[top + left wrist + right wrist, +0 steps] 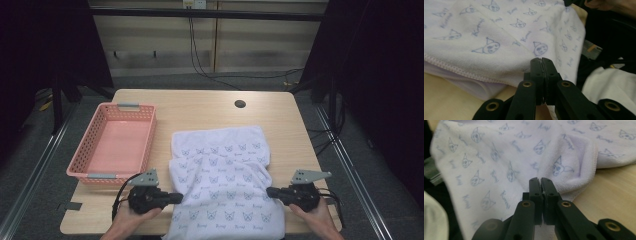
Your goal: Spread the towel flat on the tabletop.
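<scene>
A white towel (222,170) printed with small blue cat faces lies on the wooden table (200,107), and its near part hangs over the front edge. My left gripper (179,198) lies level at the towel's left edge, jaws shut and pinching the hem. In the left gripper view the closed jaws (541,60) meet on the towel (499,32) at its stitched border. My right gripper (270,191) pinches the towel's right edge the same way. In the right gripper view its jaws (539,180) are shut on a raised fold of the towel (499,157).
A pink plastic basket (152,125) stands on the table's left side, close behind my left gripper. A round cable hole (240,104) sits near the far edge. Bare wood shows left and right of the towel. The person's hands (125,222) come in from the bottom.
</scene>
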